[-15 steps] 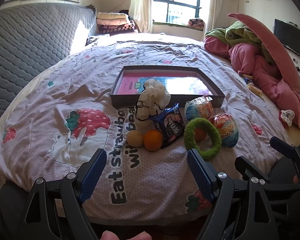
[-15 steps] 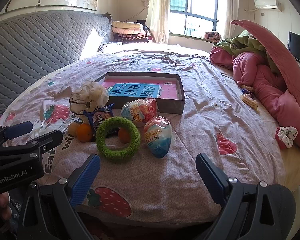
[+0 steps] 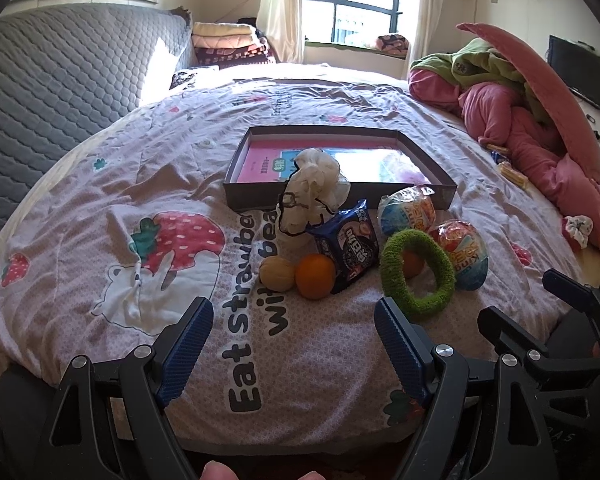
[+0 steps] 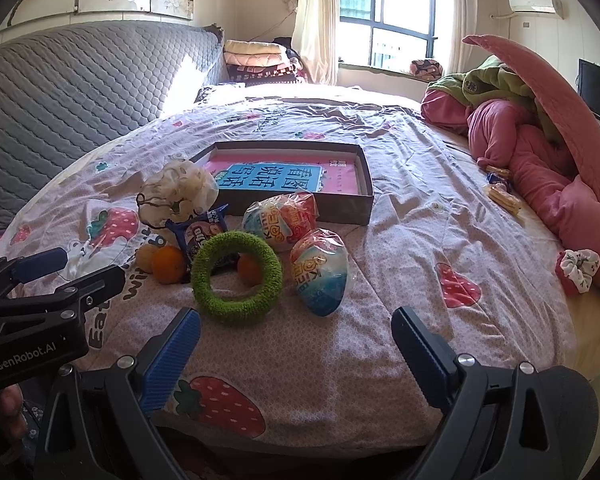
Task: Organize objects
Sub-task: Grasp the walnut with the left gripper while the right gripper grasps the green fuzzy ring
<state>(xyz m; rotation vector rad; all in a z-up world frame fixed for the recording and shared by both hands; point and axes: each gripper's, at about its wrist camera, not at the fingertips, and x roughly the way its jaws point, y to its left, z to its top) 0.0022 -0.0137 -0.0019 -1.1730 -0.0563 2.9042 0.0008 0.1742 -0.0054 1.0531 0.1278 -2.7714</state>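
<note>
A dark shallow box (image 3: 342,196) (image 4: 366,210) with a pink and blue book inside lies mid-bed. In front of it sit a cream net bag (image 3: 314,188) (image 4: 180,188), a blue snack packet (image 3: 346,244) (image 4: 204,234), a tan ball (image 3: 277,273), an orange (image 3: 315,276) (image 4: 168,265), a green fuzzy ring (image 3: 418,278) (image 4: 236,276) with a second orange (image 4: 248,270) inside it, and two wrapped toy eggs (image 3: 407,214) (image 3: 462,254) (image 4: 280,220) (image 4: 320,276). My left gripper (image 3: 294,320) and right gripper (image 4: 296,332) both stand open and empty, short of the pile.
The strawberry-print bedspread (image 3: 180,200) covers the bed. A grey quilted headboard (image 3: 60,80) lies left. Pink and green bedding (image 4: 540,140) is heaped at the right, with small snack packs (image 4: 500,194) and a scrunchie (image 4: 578,270) near it. Folded blankets (image 4: 256,58) are stacked at the back.
</note>
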